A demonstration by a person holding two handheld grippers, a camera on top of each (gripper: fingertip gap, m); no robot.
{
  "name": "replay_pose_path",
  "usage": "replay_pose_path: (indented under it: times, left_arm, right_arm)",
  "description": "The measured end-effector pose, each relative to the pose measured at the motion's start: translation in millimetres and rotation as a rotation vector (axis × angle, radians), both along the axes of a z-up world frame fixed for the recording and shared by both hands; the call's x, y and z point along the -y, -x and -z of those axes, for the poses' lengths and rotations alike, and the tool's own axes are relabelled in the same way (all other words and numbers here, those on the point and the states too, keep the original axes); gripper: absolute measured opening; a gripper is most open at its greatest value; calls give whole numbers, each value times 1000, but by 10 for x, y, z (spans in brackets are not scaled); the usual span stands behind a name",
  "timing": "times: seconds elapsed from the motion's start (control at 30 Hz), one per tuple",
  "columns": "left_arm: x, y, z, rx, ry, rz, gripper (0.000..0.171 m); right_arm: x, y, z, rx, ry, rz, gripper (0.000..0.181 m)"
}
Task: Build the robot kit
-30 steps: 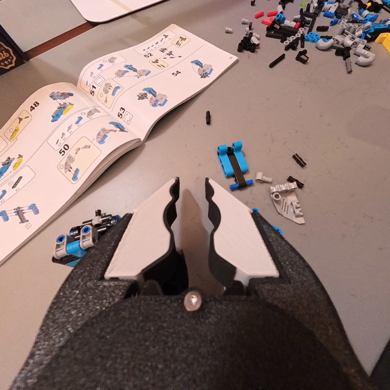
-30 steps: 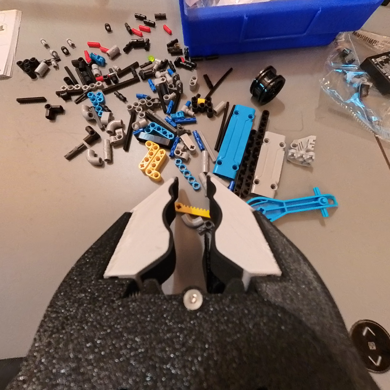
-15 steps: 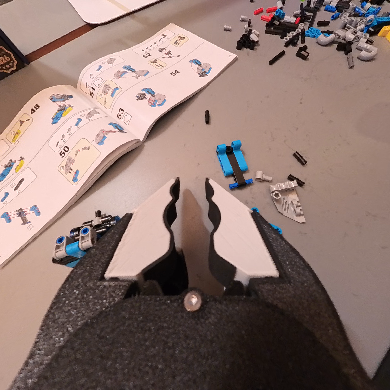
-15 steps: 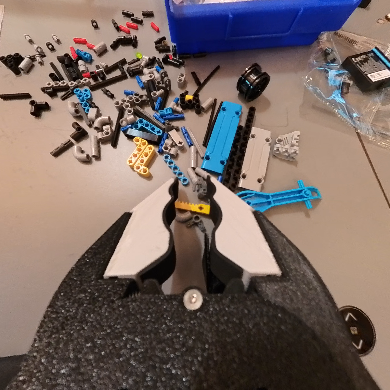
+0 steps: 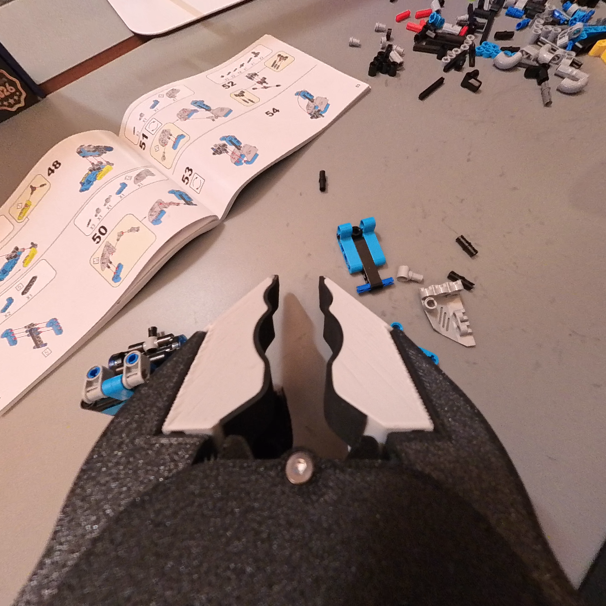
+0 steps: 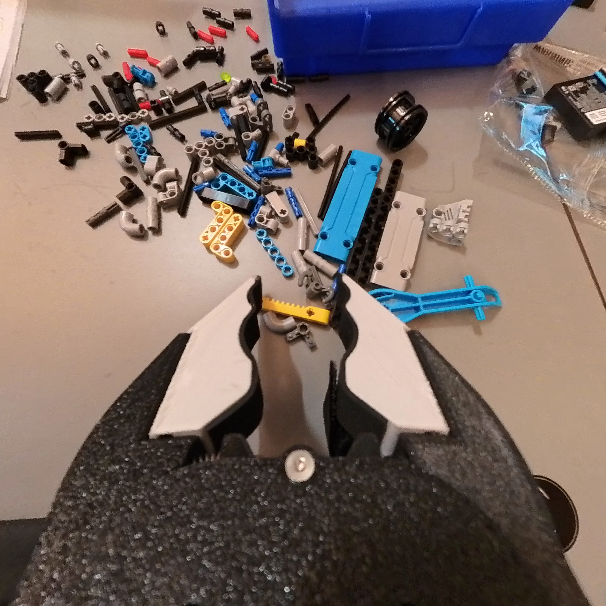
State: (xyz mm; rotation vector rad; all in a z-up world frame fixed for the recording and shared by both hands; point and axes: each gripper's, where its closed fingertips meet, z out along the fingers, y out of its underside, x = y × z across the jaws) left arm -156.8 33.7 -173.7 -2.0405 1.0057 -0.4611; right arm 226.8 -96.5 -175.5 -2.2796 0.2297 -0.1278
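We see the left gripper [image 5: 298, 282] over bare grey table [image 5: 459, 410], its jaws a little apart and holding nothing, with an open instruction booklet [image 5: 137, 196] to its left and a small blue-and-black assembly [image 5: 362, 254] just ahead to the right. The right gripper [image 6: 300, 282] has its jaws spread wider, also empty, and a yellow toothed rack [image 6: 295, 308] lies on the table between the fingertips, at the near edge of a scatter of loose building pieces [image 6: 203, 157] before a blue bin [image 6: 410, 29].
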Motion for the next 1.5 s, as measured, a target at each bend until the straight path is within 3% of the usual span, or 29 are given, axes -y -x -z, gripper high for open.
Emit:
replay_pose_path:
  times: [0.23,0.5,0.77,1.23,1.5]
  left_arm:
    - [2,-1,3,-2,1,1,24]
    - [2,8,-2,-7,-9,0,24]
    - [-18,42,6,-14,-12,-11,24]
    - [-47,111,29,-19,6,-28,24]
    - [-69,138,38,-15,19,-39,24]
  right_arm:
    - [-89,302,7,-58,-14,-105,45]
    - [-266,576,-25,-3,-20,-221,45]
    - [-482,425,-57,92,5,-197,45]
    - [-1050,427,-12,-54,91,-339,43]
    - [-1146,253,83,-5,129,-284,37]
